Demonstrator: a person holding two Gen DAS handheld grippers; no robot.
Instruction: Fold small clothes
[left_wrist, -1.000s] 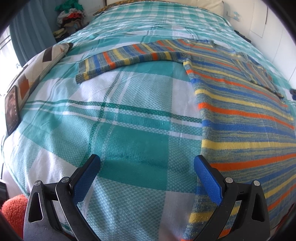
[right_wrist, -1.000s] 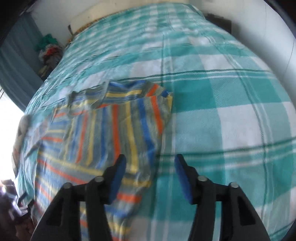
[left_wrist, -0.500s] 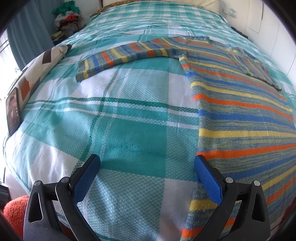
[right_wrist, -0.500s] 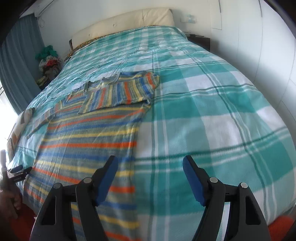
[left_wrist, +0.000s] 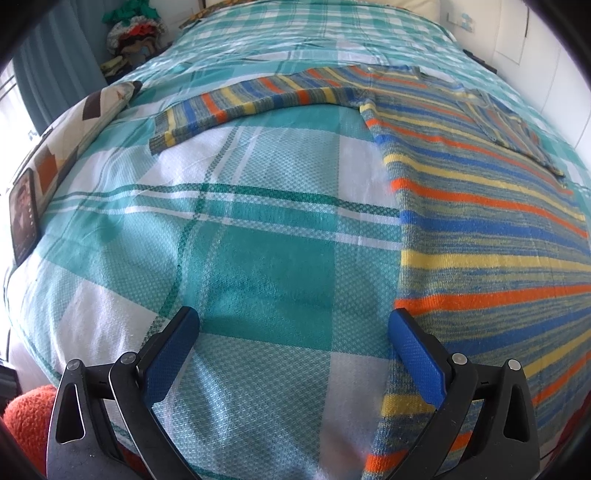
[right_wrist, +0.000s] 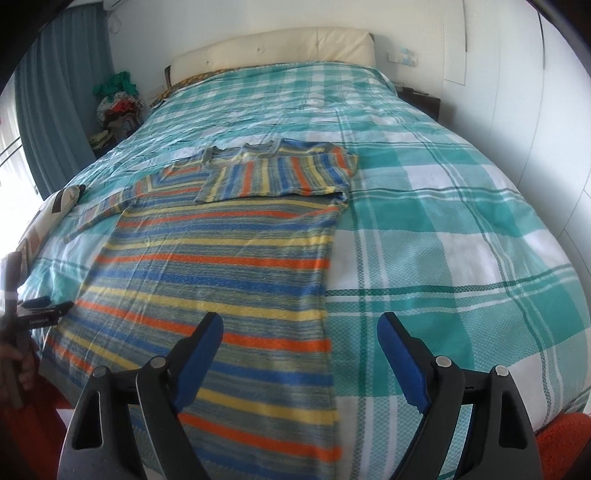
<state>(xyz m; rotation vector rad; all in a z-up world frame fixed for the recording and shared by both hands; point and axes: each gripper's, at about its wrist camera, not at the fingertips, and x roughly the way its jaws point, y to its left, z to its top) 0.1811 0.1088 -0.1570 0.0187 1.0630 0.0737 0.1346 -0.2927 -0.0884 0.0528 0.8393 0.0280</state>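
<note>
While both grippers — left gripper spread, right gripper opening, empty — hover, the limp striped sweater wants pinching at its 9 o'clock sleeve.

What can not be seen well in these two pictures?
- Sweater hem: cut off by the bottom edge and by the gripper bodies in both wrist views.
- Left gripper in the right wrist view: the picture's edge cuts it, so its jaws are unclear there.
- Clothes pile by the curtain: too small to tell the items.
- Framed picture in the left wrist view: dark, distorted at the edge.
</note>
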